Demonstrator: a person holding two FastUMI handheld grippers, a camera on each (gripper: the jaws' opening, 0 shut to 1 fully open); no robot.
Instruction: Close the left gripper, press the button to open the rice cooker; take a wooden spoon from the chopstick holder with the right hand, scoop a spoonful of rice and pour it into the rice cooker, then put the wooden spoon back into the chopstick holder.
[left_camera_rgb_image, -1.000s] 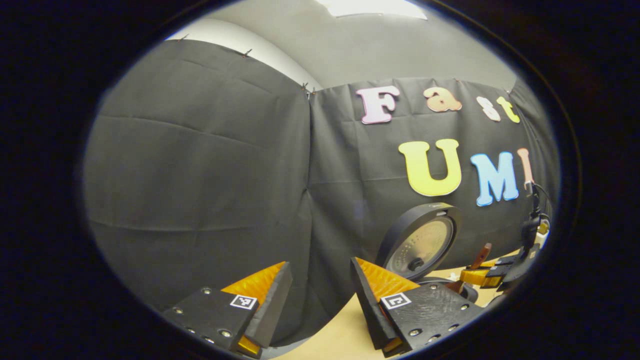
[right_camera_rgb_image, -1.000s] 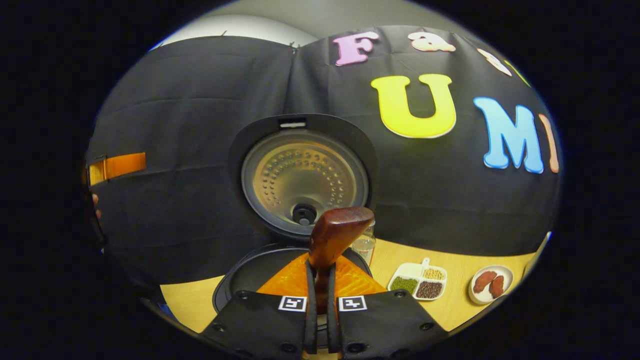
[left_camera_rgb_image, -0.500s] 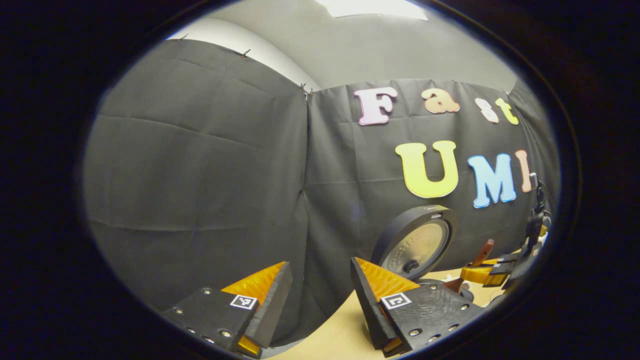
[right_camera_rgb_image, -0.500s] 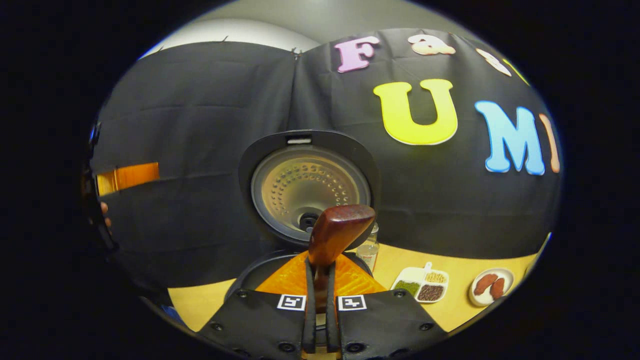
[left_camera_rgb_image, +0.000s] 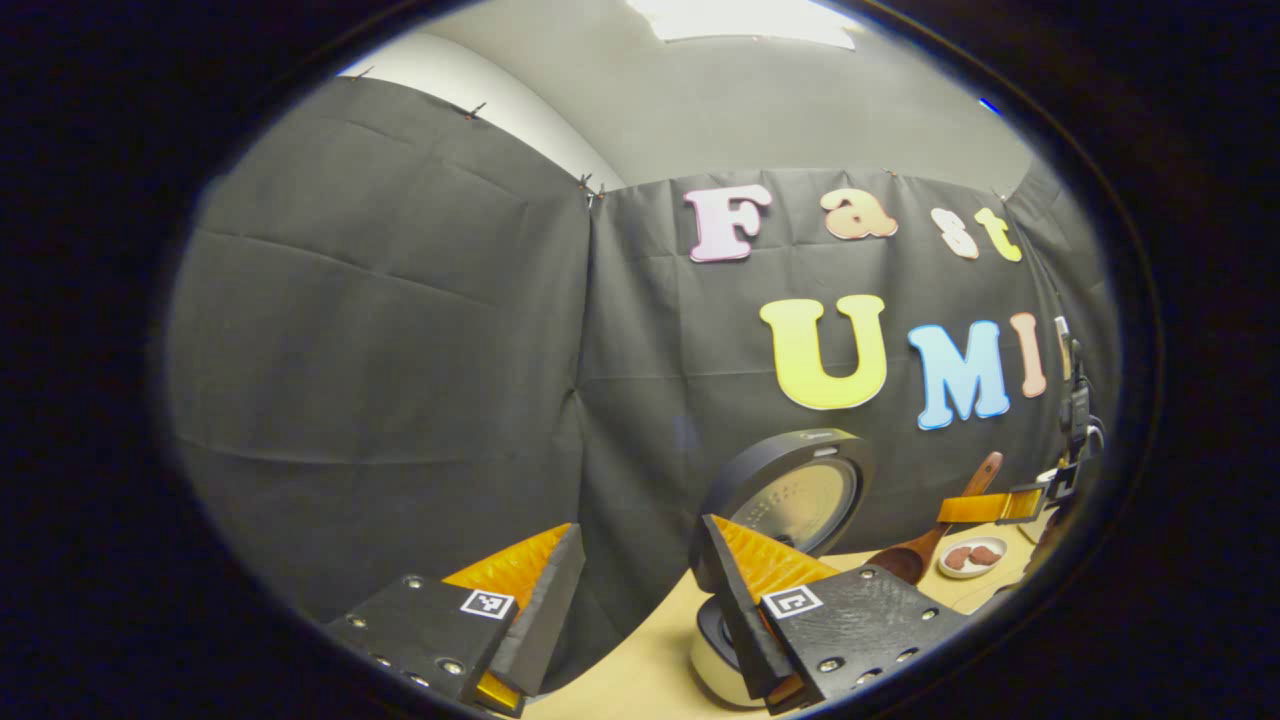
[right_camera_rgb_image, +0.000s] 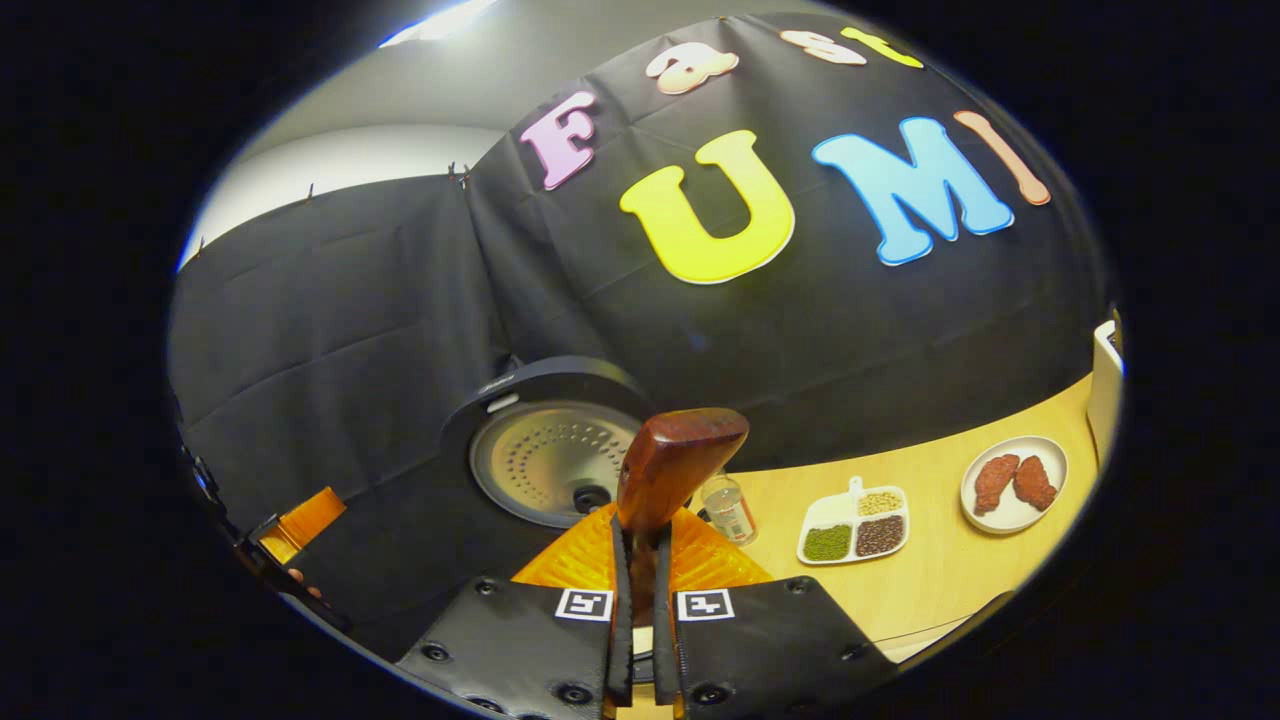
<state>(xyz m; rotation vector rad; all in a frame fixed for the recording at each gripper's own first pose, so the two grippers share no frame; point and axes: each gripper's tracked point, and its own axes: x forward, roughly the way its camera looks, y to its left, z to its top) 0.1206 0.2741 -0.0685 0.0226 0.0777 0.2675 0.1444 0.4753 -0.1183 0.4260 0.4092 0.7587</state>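
The rice cooker (left_camera_rgb_image: 790, 490) stands with its lid up, and the round inner lid (right_camera_rgb_image: 545, 455) faces the right gripper view. My right gripper (right_camera_rgb_image: 640, 530) is shut on the handle of the wooden spoon (right_camera_rgb_image: 680, 460). In the left gripper view the wooden spoon (left_camera_rgb_image: 925, 540) hangs to the right of the cooker, bowl end down and handle tilted up, held by the right gripper (left_camera_rgb_image: 990, 506). My left gripper (left_camera_rgb_image: 642, 528) is open with nothing in it, raised to the left of the cooker. The left gripper (right_camera_rgb_image: 300, 515) also shows at the far left edge.
On the wooden table (right_camera_rgb_image: 950, 575) stand a small glass jar (right_camera_rgb_image: 728, 508), a white divided dish of beans (right_camera_rgb_image: 855, 525) and a white plate with two reddish pieces (right_camera_rgb_image: 1012, 482). A white object (right_camera_rgb_image: 1105, 390) sits at the right edge.
My right gripper has pulled back and to the right of the cooker with the spoon, and rolled. The spoon now hangs beside the open pot. The left gripper has turned slightly and stays open.
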